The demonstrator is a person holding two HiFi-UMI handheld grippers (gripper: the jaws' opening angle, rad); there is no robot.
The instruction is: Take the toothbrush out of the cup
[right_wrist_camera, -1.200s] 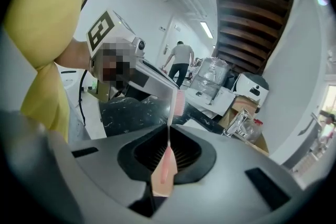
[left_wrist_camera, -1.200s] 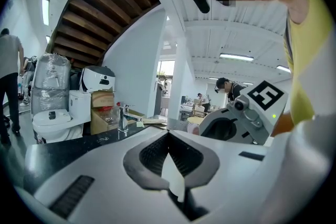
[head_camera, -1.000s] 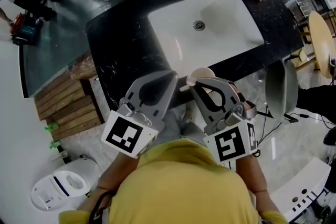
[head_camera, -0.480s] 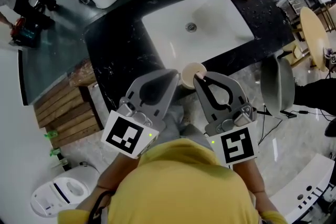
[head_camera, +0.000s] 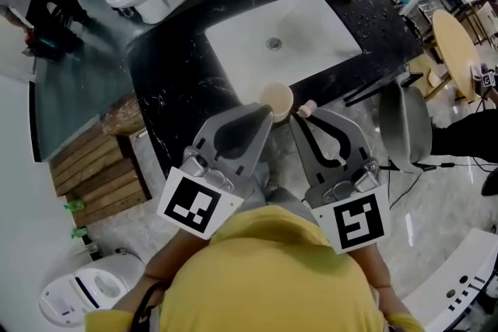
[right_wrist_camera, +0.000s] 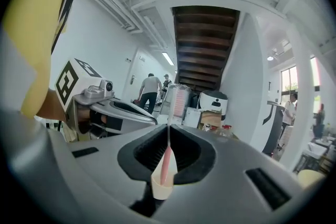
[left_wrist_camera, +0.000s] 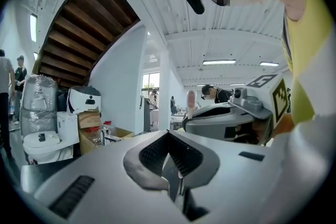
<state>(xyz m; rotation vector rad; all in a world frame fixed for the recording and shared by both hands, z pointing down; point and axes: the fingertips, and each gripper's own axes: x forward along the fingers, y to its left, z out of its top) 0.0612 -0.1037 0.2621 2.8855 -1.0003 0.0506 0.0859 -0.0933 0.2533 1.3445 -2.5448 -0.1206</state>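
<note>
1. Toothbrush [right_wrist_camera: 166, 161]: slim pink handle narrowing to a thin pale neck, with a clear head carrying pink bristles. The butt end sits in a cream-coloured piece low in the jaw opening.
2. Right gripper [right_wrist_camera: 169, 128]: jaws clamped on the toothbrush handle, which lies in the seam between them.
3. Left gripper [left_wrist_camera: 169, 135]: jaws pressed together with nothing between them, alongside the right gripper at its left.
4. Location: the toothbrush is outside the cup [head_camera: 275, 99]. In the head view its head [head_camera: 306, 108] projects just past the right gripper's [head_camera: 305, 117] fingertips. The cup stands on the black counter [head_camera: 179, 66] just ahead of both grippers, between their tips.
5. Obscured: in the head view the gripper body covers most of the handle. Whether the brush head touches the cup rim cannot be told. The cup interior is not legible.
6. Orientation: long axis runs along the right gripper's jaws, bristle head forward beyond the fingertips, butt end back toward the gripper body.
</note>
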